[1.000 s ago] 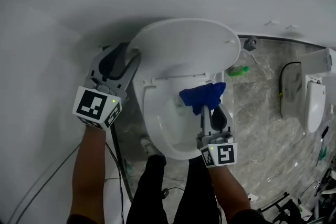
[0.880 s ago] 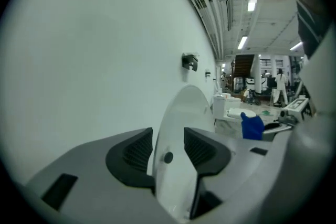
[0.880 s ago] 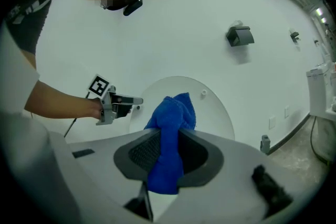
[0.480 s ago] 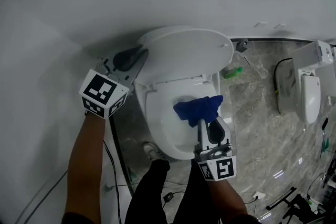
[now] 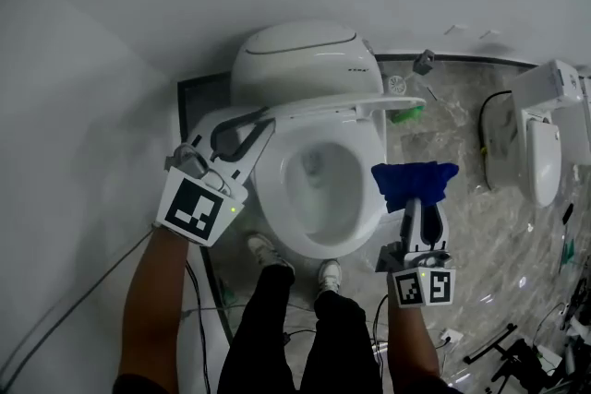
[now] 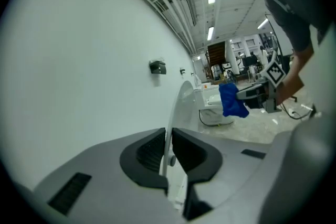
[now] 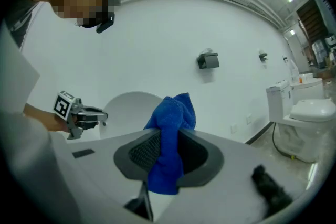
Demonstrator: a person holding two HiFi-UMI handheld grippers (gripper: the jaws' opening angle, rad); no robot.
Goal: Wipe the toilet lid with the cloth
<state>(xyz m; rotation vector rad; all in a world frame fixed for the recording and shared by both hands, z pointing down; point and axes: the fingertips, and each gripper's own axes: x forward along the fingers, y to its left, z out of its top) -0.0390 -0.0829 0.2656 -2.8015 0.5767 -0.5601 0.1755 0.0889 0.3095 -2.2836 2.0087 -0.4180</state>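
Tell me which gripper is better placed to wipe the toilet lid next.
Right. The right gripper is shut on the blue cloth and free to move. The left gripper has jaws that have just been closing and now clamp the edge of the lid, so it is busy.

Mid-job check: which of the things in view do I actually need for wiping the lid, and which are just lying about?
For the job:
toilet lid
blue cloth

Just lying about:
small green object
second toilet
black cord beside that second toilet
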